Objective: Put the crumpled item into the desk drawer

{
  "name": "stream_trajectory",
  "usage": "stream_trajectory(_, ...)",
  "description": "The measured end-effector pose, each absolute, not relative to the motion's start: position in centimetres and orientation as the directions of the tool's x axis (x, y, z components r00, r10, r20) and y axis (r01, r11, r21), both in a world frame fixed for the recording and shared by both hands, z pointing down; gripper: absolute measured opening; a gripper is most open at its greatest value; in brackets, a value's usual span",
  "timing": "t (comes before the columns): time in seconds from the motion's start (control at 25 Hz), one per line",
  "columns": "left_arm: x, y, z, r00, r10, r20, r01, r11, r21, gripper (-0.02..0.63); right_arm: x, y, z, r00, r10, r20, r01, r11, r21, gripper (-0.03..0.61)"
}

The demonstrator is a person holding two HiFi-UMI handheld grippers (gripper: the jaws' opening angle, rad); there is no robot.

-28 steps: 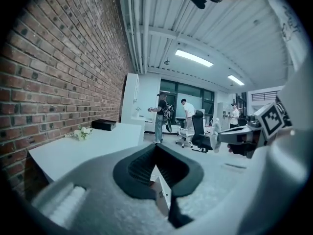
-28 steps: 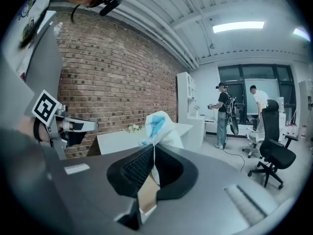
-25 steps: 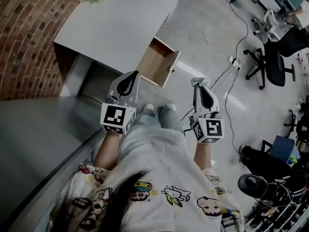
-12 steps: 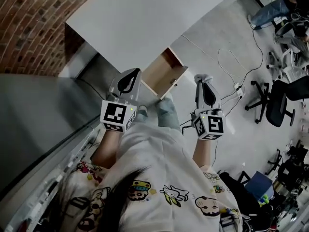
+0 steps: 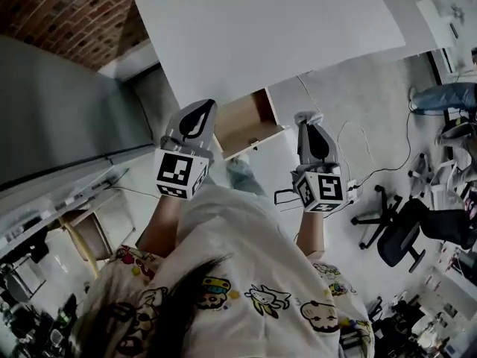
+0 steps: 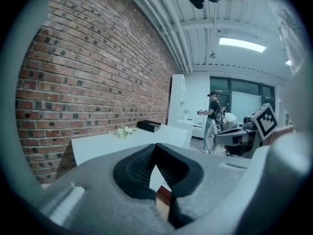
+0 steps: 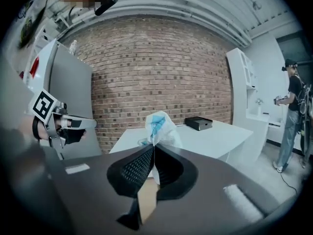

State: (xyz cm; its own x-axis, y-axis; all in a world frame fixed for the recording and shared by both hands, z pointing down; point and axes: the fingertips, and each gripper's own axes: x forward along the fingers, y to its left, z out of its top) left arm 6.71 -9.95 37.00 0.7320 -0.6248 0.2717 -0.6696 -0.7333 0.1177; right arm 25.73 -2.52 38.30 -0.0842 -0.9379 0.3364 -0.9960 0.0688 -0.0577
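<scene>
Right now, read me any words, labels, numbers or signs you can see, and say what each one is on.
None readable in any view.
The marker cubes carry only black and white square patterns, no letters.
The shirt has cartoon prints; any lettering is too small to read.
The crumpled item shows a blue mark, nothing legible.
</scene>
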Motion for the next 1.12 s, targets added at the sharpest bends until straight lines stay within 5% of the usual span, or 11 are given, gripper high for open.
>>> stream_trajectory(0.36,4.9,-8.0,38.1,0.587,-0.749,0.306,-0.804,-0.584,0.113,0.000,25.3,-4.9,39.3,-0.287,-0.887,0.362,-0.956,0.290,-0.048,0.015)
stream_trajectory(1.12,2.8,-7.6,42.9,0.532,-0.756,0.381,-0.838,-0.536,0.107,0.000,20.7,-6.9,46.1,-0.399,-0.778,0.485,-0.896,0.444,-0.025,0.017)
